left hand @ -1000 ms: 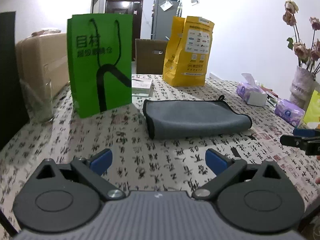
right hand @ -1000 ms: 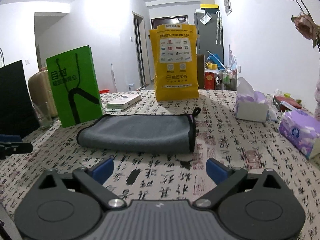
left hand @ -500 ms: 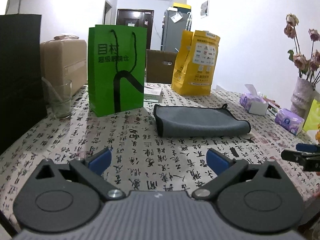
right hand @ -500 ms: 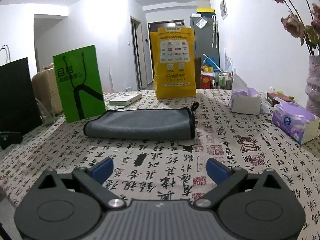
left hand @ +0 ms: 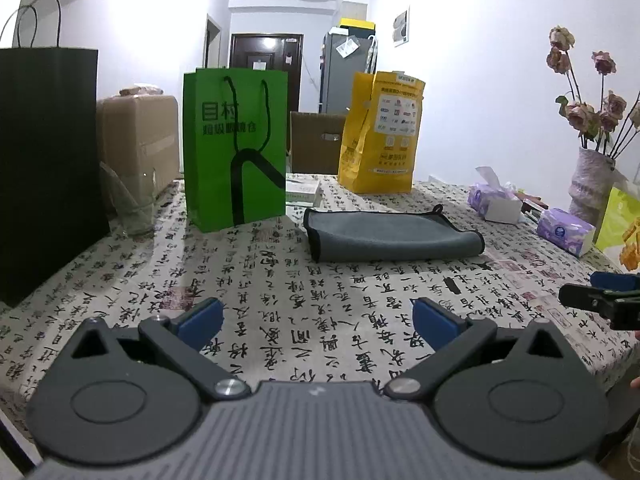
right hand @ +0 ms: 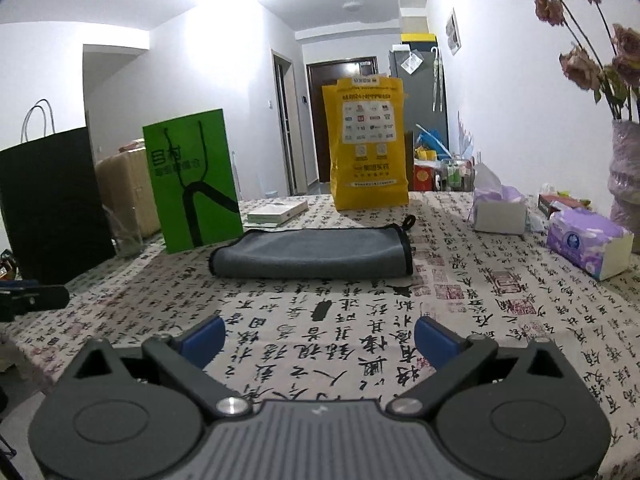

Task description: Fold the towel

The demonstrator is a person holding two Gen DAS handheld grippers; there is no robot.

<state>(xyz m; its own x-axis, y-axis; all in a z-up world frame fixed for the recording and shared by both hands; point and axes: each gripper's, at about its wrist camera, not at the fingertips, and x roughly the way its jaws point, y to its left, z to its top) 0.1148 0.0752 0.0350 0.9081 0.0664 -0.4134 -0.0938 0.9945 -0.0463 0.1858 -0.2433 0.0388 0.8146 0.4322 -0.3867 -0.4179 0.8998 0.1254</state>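
Note:
A grey towel with black edging lies folded flat on the calligraphy-print tablecloth, mid-table; it also shows in the right wrist view. My left gripper is open and empty, well short of the towel near the table's front. My right gripper is open and empty, also well back from the towel. The right gripper's tips show at the far right of the left wrist view; the left gripper's tips show at the far left of the right wrist view.
Behind the towel stand a green paper bag, a yellow bag and a flat box. A black bag and a glass stand left. Tissue packs and a flower vase stand right.
Both grippers have pulled back from the towel toward the table's front edge and stayed open. The towel has not moved.

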